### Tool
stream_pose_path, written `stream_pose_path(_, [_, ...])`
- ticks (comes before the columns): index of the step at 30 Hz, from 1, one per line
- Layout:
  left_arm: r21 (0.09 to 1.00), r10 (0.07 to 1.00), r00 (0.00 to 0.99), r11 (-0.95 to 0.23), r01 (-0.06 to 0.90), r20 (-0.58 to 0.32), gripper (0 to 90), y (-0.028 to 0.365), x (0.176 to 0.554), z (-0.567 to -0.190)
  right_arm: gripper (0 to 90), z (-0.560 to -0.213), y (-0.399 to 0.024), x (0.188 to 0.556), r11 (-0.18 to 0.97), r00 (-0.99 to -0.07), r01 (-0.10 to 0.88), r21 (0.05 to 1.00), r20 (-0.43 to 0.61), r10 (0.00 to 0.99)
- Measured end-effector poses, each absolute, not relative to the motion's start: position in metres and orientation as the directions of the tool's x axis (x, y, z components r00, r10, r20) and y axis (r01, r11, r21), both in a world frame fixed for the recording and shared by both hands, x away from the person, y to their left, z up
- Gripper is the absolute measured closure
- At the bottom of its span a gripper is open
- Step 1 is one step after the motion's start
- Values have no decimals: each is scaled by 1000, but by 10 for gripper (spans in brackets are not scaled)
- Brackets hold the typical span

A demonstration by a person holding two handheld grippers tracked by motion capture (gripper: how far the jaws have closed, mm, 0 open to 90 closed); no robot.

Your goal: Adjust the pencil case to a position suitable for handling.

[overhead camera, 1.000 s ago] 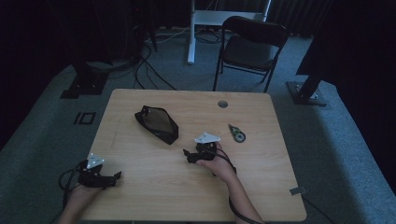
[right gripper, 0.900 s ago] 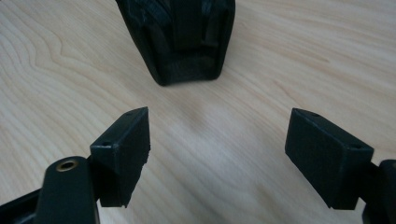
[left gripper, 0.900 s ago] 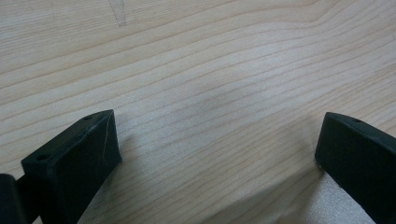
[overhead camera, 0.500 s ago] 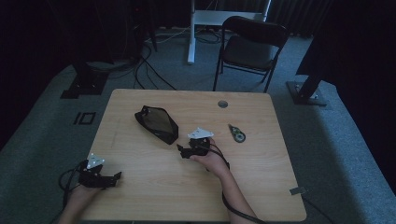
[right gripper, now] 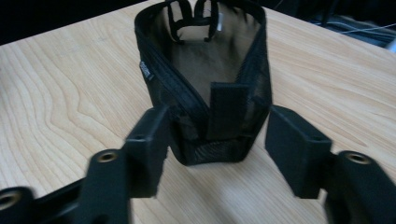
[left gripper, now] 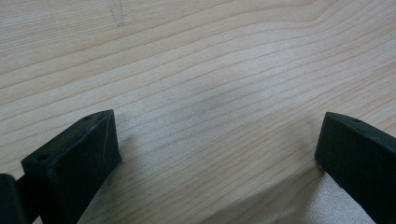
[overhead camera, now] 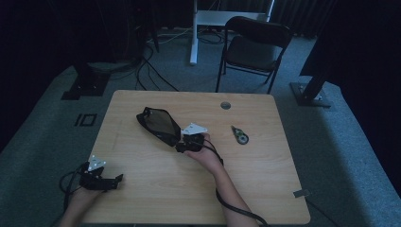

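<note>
Right now my right gripper (overhead camera: 179, 147) sits mid-table w/ its jaws around the near end of the black mesh pouch (overhead camera: 158, 125). From the right gripper view (right gripper: 215, 140) the jaws have just been closing, pouch end between them; the left jaw looks to be at the pouch's side, the right jaw has a gap beside it, so I don't count it as clamped yet. Pouch lies on the wooden table (overhead camera: 265, 189), open mouth facing away from the right gripper, approx centre-left of the top, mesh sides standing up w/ a black strap tab at the near end.

My left gripper (overhead camera: 113, 180) rests near the front-left corner of the table, well apart from the pouch. Left gripper view: jaws wide apart, bare wood between them (left gripper: 215, 154), nothing held.

Small grey-green tape dispenser (overhead camera: 240, 135) lies to the right of the right gripper, apart from it. Folding chair (overhead camera: 255, 47) stands beyond the far edge.
</note>
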State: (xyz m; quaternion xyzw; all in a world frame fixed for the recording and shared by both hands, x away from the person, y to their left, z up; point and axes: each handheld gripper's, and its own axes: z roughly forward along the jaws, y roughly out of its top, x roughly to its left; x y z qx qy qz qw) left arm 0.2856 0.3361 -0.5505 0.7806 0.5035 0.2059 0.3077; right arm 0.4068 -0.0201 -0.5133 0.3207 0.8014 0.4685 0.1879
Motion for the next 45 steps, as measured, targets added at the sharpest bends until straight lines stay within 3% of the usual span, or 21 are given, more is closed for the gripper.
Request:
stream_pose_path(3, [688,913,408,-303,659,12,0,336,286,-550,513,-514,-19,410,352,-710,327,877,-18,704])
stream_pose_path(10, [688,913,408,-303,660,11,0,336,286,-550,564,-517,-18,414,363,-709,345,866,-13,705])
stream_pose_path(14, [688,913,408,-303,660,11,0,336,286,-550,719,-519,-16,417,383,-728,343,858,-15,685])
stream_pose_path(20, [688,913,408,-303,660,11,0,336,286,-550,724,-516,-16,417,380,-720,378,844,11,694])
stream_pose_path(23, [688,913,408,-303,660,11,0,336,286,-550,721,-518,-21,420,287,-675,449,847,111,729])
stream_pose_path(34, [688,914,405,-301,661,11,0,336,285,-550,725,-517,-25,415,367,-694,393,843,10,720])
stream_pose_path(45, [688,914,405,-301,661,11,0,336,285,-550,726,-515,-36,406,379,-696,389,840,-2,718])
